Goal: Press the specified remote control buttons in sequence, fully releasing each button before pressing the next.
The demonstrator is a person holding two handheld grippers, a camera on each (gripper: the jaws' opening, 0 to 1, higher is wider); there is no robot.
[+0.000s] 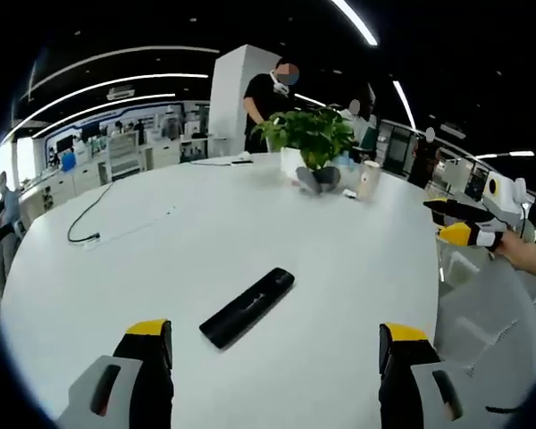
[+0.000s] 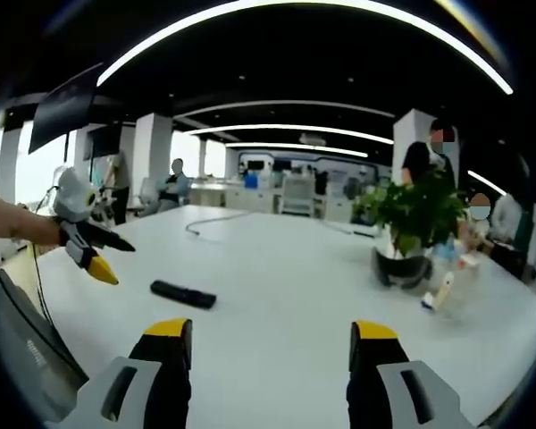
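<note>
The job looks like it has not begun: the one black remote control [image 1: 247, 307] lies flat on the white tabletop [image 1: 205, 232], near the left claw [image 1: 277, 357], and nothing touches it. Both claws, left and right claw [image 2: 272, 362], are wide open and hold nothing. Far off stands one potted plant [image 1: 311, 143], with one black cable [image 1: 87, 219] at the left.

Your right tool [image 2: 270, 357] rises from the bottom of the right gripper view with its jaws spread wide apart and nothing between them, held above the white desk [image 2: 286, 277]. The black remote control [image 2: 183, 294] lies flat ahead, left of centre. Your left tool [image 2: 96, 253] hangs near it at the left. A potted plant [image 2: 413, 228] stands far right.
</note>
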